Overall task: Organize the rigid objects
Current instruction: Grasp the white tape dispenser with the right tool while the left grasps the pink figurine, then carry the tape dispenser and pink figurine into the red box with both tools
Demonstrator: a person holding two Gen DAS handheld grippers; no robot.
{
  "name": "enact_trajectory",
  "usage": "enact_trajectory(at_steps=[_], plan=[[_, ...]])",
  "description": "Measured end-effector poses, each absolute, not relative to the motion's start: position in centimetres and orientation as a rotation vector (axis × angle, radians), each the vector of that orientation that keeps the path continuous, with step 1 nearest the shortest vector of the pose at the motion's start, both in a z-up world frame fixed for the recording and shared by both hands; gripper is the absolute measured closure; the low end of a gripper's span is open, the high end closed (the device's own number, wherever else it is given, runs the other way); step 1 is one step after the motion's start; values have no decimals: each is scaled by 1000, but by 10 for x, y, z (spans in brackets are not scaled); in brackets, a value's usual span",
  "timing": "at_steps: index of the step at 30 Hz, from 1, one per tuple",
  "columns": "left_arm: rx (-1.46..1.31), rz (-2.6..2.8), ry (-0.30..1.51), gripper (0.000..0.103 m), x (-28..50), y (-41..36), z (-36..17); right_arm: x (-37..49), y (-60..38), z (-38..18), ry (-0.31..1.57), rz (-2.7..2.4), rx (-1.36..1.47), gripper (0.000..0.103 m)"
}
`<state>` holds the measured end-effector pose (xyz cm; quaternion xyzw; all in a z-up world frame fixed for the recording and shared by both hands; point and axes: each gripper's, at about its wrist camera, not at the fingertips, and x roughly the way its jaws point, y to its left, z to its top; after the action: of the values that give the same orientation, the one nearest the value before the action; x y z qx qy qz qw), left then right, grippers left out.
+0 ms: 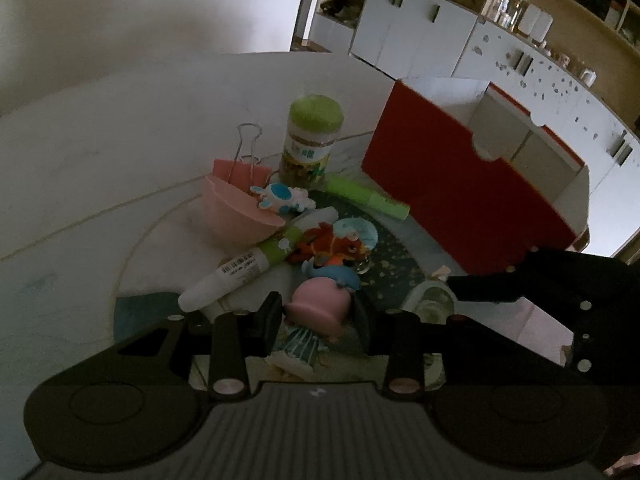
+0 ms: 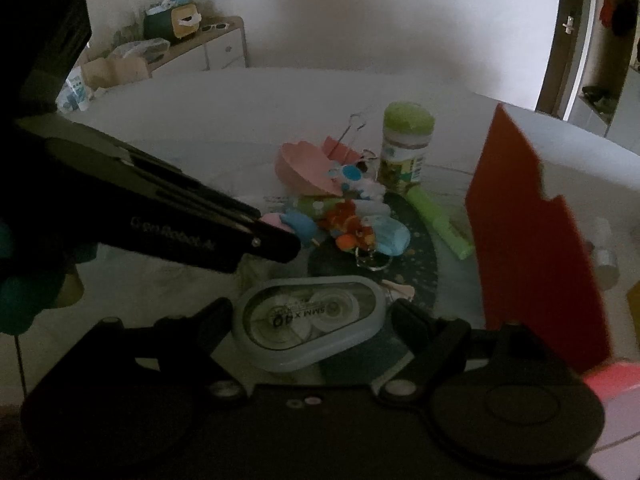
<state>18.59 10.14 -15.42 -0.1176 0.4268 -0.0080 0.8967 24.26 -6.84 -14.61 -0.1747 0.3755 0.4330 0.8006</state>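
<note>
My left gripper [image 1: 318, 314] is shut on a small figurine with a pink head [image 1: 320, 304]; from the right wrist view its fingers [image 2: 276, 240] hold the figurine [image 2: 288, 222] at the pile's left. My right gripper [image 2: 310, 320] has its jaws around a grey correction-tape dispenser [image 2: 308, 328] and grips it; this also shows in the left wrist view [image 1: 430, 304]. The pile holds a pink bowl [image 1: 236, 216], a pink binder clip [image 1: 240, 168], a white-green marker [image 1: 248, 266], a green-lidded jar [image 1: 310, 140], a green tube [image 1: 366, 196] and an orange toy [image 1: 336, 246].
A red open storage box [image 1: 460, 184] with white dividers stands right of the pile; its red wall [image 2: 532, 236] is close to my right gripper. The white round table [image 1: 100, 152] extends left and back. Cabinets and shelves line the far wall.
</note>
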Motion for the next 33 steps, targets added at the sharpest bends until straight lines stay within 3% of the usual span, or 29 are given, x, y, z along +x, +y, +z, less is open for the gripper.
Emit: enact_trajectory(at_steps=[15, 33], plan=[[-252, 11, 804, 66, 175, 74, -94, 244, -114, -78, 718, 884, -326, 17], [-212, 14, 752, 66, 214, -9, -48, 285, -199, -49, 655, 846, -311, 17]])
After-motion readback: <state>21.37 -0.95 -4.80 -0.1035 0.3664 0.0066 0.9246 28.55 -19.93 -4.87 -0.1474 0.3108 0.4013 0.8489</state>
